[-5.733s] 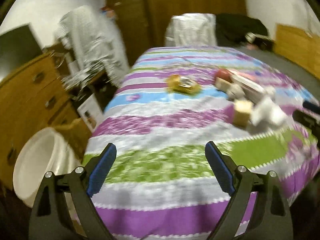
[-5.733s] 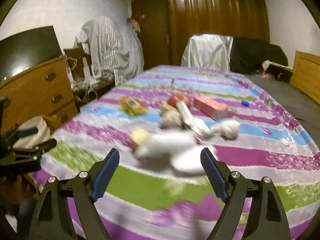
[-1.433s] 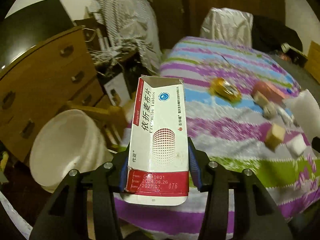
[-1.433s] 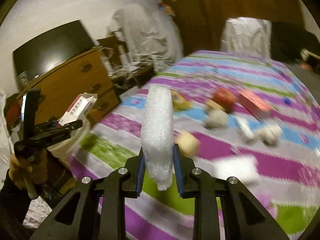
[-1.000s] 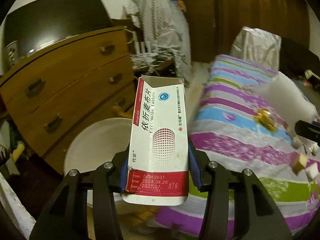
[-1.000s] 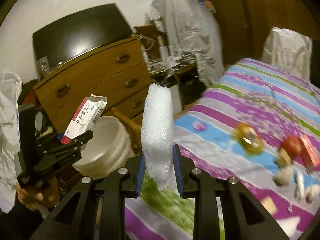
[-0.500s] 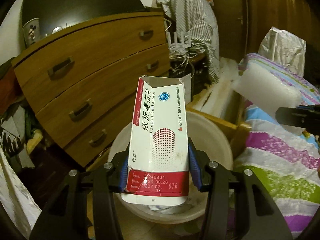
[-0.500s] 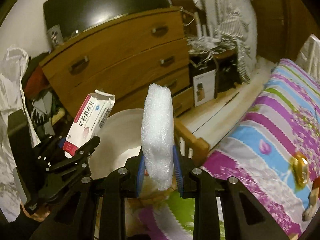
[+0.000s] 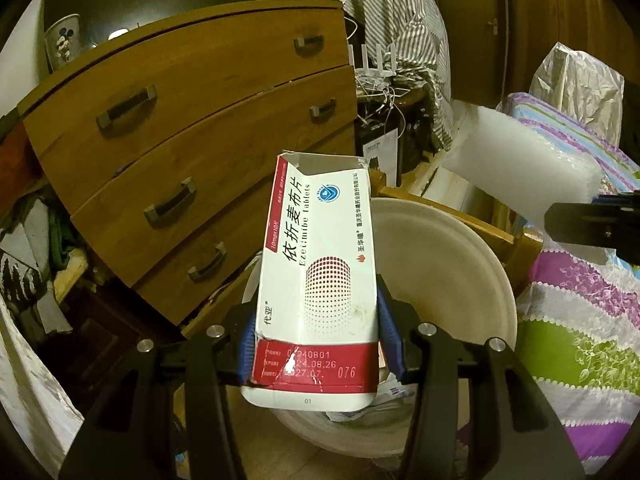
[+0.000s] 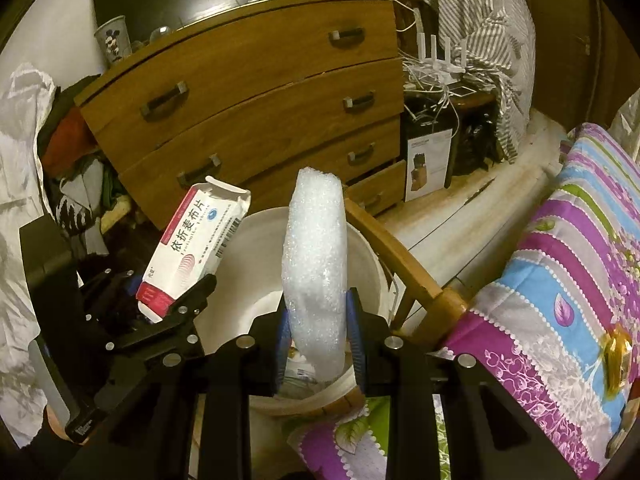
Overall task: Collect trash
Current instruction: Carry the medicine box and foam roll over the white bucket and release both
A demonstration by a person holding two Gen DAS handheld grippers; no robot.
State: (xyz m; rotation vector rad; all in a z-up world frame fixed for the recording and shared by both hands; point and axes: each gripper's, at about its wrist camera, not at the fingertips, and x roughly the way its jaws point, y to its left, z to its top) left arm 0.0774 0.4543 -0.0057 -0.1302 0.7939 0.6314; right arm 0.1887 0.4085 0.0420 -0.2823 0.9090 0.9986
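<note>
— How far along is the tidying?

— Partway, I'd say. Both loads are at the bin, neither dropped. The left gripper (image 9: 318,344) has its jaws clenched on the tablet box (image 9: 320,280), upright between the pads above the white bucket (image 9: 460,264), which has some scraps in its bottom.

— And the other one?

— The right gripper (image 10: 318,350) pinches the foam piece (image 10: 316,264) upright, low end between the jaws, over the same bucket.

— Anything left?

— A gold wrapper (image 10: 616,356) lies on the bed (image 10: 560,280), farther off.

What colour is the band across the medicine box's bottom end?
Red, on an otherwise white medicine box; clearest in the left wrist view.
</note>
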